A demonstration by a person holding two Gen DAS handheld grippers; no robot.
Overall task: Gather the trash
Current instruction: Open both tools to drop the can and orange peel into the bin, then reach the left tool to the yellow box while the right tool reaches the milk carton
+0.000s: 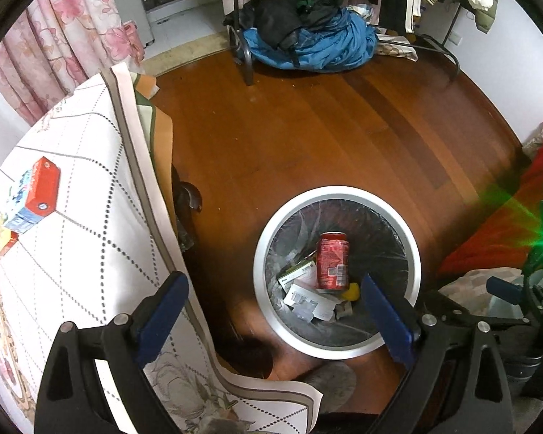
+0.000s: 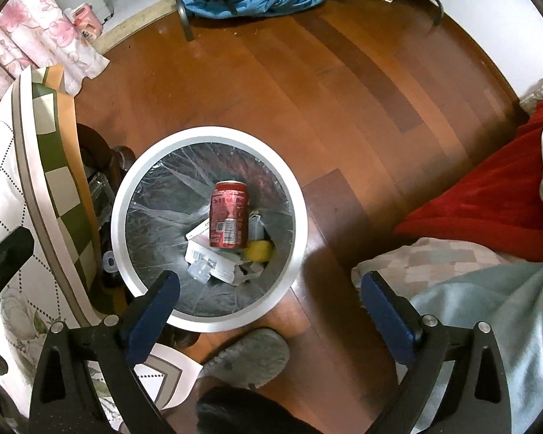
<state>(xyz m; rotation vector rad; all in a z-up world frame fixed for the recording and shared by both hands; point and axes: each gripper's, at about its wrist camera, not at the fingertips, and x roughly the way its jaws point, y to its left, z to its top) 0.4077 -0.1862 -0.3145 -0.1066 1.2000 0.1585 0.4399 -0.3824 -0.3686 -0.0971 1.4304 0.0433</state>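
The left gripper hangs with its jaws spread wide and nothing between them; its left finger is over the table's near edge, its right finger over the near rim of the bin. The right gripper is likewise spread and empty, its left finger overlapping the bin's near rim, its right finger over a pale blanket. A grey slipper sits on the floor just below the bin, partly cut off by a dark shape at the bottom edge that is hard to make out.

Inside the bin, lined with a clear bag, a red can lies on its side on top of crumpled paper and small boxes, with something yellow beside it. The can shows a barcode; its other printing is too small to read. The can lies ahead of both pairs of jaws, well apart from them.

On the tablecloth, near the table's left edge, lies a red and blue carton; its lettering is blurred. Far across the wooden floor a heap of blue and dark clothes rests under a clothes rack, whose hanging garments are cut off at the top.
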